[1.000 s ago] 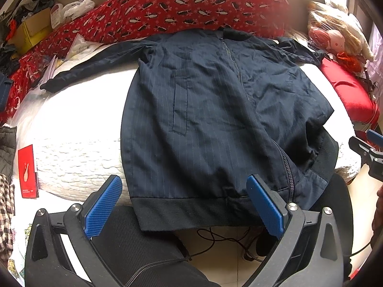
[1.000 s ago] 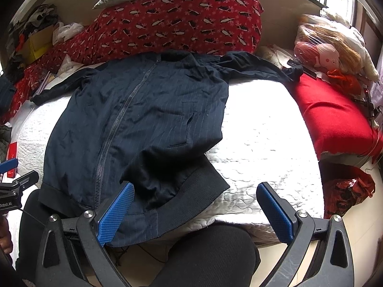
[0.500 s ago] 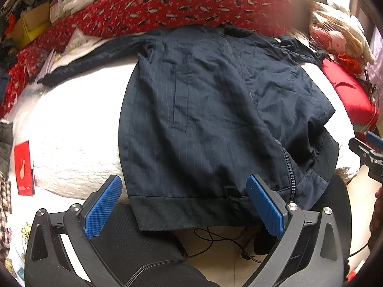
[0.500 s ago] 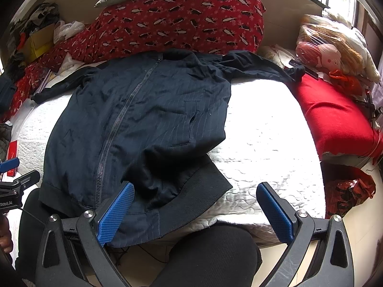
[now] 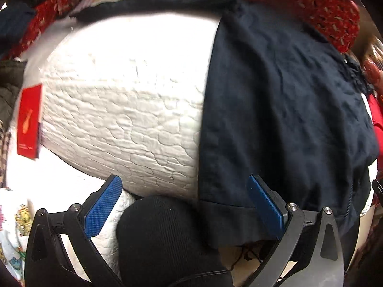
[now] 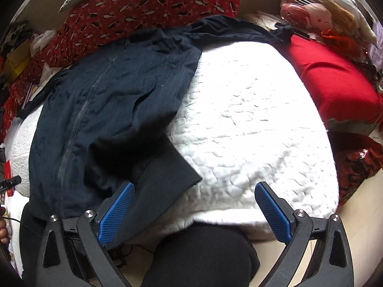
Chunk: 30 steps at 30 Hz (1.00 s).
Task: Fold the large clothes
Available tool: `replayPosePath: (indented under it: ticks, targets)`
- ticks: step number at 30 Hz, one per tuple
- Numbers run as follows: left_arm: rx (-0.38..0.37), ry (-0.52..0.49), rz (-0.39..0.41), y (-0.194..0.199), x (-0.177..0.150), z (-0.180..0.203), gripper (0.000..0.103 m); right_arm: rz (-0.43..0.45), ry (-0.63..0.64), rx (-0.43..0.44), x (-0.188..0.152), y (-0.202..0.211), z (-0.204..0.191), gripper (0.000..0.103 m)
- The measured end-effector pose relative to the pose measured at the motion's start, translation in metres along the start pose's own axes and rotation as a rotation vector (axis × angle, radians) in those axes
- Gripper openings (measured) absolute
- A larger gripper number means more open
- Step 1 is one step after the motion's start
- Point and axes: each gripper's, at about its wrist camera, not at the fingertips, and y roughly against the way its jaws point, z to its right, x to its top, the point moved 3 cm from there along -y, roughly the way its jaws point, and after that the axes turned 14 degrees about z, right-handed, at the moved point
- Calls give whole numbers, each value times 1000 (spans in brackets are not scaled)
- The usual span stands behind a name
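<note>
A dark navy zip jacket (image 5: 282,100) lies front up on a white quilted mattress (image 5: 124,100), sleeves spread toward the far side. In the right wrist view the jacket (image 6: 107,110) fills the left half, its ribbed hem corner (image 6: 165,177) hanging at the near edge. My left gripper (image 5: 185,205) is open and empty at the jacket's left hem corner. My right gripper (image 6: 195,208) is open and empty, its left finger (image 6: 117,208) over the right hem corner.
A red patterned quilt (image 6: 148,7) lies along the far side. A red cushion (image 6: 335,83) and bagged soft toys (image 6: 318,16) sit at the right. A red booklet (image 5: 30,119) lies at the mattress's left edge. The person's black-clad knees (image 5: 165,244) press against the near edge.
Both grippers moved closer to the bed. The left swung left toward the jacket's left hem corner; the right dropped toward the right hem corner. The jacket has not moved.
</note>
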Motion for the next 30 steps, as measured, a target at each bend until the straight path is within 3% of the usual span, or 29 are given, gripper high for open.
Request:
replayPosePath:
  ticks: [1,2,3,4,5,6,9,13,15,20,22,25,29,30]
  targets:
    - [-7,2,-11,-4,-1,0,103,-3,9,-1,1,-6,-2,100]
    - [-23,8,-23,-9,-4,2,97,-18,16,1,0,-13,-4,98]
    - [-37,11,-26,-11,-4,4,75,-44,16,21,-1,-22,-7,80]
    - [-60,8,-37,-13,-6,8,57,-81,5,82,-4,-28,-12,36]
    - [-89,-9,-59,-15,-8,13,14,-110,-8,139,-6,-33,-16,12]
    - [-106,-22,-77,-16,-10,16,0,-131,-26,188,-8,-33,-21,9]
    - [-119,-23,-53,1,-6,17,0,-35,-35,269,1,-4,-19,8]
    - [-125,-42,5,29,-1,7,0,54,-139,306,9,54,17,8]
    - [-116,-39,-19,27,-5,5,0,14,-160,284,-3,59,34,8]
    - [-138,23,-80,20,-8,-4,0,-242,-243,203,-62,16,43,9]
    - [-150,21,-50,26,4,-4,0,-250,-284,174,-59,14,48,16]
    - [-181,-20,13,39,31,6,3,-117,-272,141,-19,31,49,19]
    - [-182,-51,54,29,48,37,33,82,-214,186,35,47,34,23]
    - [-181,-51,54,23,48,44,33,115,-181,193,47,42,24,25]
